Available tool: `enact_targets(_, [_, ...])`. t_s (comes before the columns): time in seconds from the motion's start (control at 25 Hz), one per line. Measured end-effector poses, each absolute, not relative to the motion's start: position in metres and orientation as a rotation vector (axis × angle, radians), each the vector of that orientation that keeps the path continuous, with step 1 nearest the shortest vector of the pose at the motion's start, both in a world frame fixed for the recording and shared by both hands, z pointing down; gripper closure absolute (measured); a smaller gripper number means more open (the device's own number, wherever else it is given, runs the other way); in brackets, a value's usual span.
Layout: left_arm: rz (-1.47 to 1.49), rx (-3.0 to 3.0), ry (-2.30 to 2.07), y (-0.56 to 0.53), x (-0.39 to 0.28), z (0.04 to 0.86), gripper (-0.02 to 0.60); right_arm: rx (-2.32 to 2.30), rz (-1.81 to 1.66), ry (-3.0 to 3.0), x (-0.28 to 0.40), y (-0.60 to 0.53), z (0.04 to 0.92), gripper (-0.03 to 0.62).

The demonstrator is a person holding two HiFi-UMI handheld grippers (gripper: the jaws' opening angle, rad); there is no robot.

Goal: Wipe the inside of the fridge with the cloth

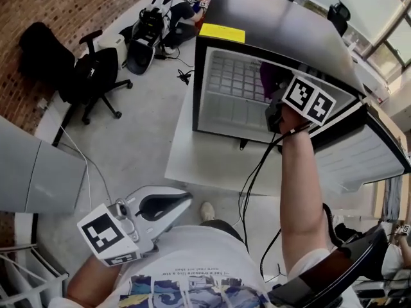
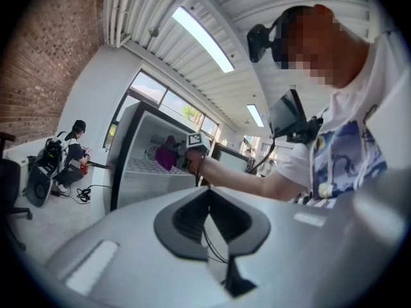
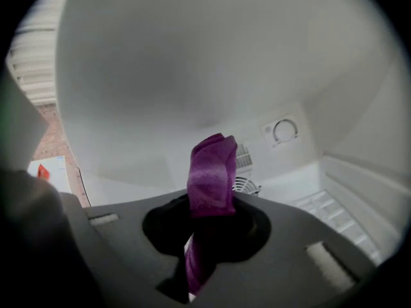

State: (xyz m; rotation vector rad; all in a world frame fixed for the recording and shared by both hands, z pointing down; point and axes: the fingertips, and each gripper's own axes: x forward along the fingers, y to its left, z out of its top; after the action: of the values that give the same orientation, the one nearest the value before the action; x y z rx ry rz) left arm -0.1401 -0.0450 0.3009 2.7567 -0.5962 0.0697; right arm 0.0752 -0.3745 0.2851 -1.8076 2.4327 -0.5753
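A black mini fridge (image 1: 276, 24) stands open, its white inside (image 1: 225, 101) facing me. My right gripper (image 1: 275, 104) reaches into it, shut on a purple cloth (image 1: 268, 76). In the right gripper view the cloth (image 3: 212, 172) sticks up from between the jaws of the right gripper (image 3: 209, 217) toward the fridge's white back wall. My left gripper (image 1: 183, 203) hangs low by my body, far from the fridge, shut with nothing in it. The left gripper view shows the left gripper (image 2: 209, 201) with its tips together, and the fridge (image 2: 128, 172) and cloth (image 2: 168, 156) beyond.
The fridge door (image 1: 359, 153) swings open to the right. A dial (image 3: 283, 131) and a wire shelf (image 3: 334, 210) are inside. A black office chair (image 1: 90, 76) stands at the left. A person (image 1: 173, 5) sits on the floor behind, beside bags (image 1: 144, 34). A cable (image 1: 253, 178) trails from my right arm.
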Motion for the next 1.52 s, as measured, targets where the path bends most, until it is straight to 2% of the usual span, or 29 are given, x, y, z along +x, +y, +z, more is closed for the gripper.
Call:
enact_targets(0.28, [0.05,2.794,-0.422,-0.057,-0.103,0.299,0.574,-2.188,-0.339,2.295,0.161,-0.356,0.282,0.542])
enact_targets(0.48, [0.061,2.798,-0.386,-0.063,-0.091,0.299,0.574,-2.431,-0.22,2.282,0.184,-0.357,0.3,0.542])
enact_targets(0.8, [0.074,2.783,-0.395,-0.072,-0.1,0.302,0.574,-2.503,-0.35,2.392,0.174,-0.364,0.348,0.542])
enact_targets(1.52, [0.06,2.759,-0.501,-0.064,-0.149,0.304,0.574,-2.337,-0.411,2.523,0.083,-0.379,0.351,0.542])
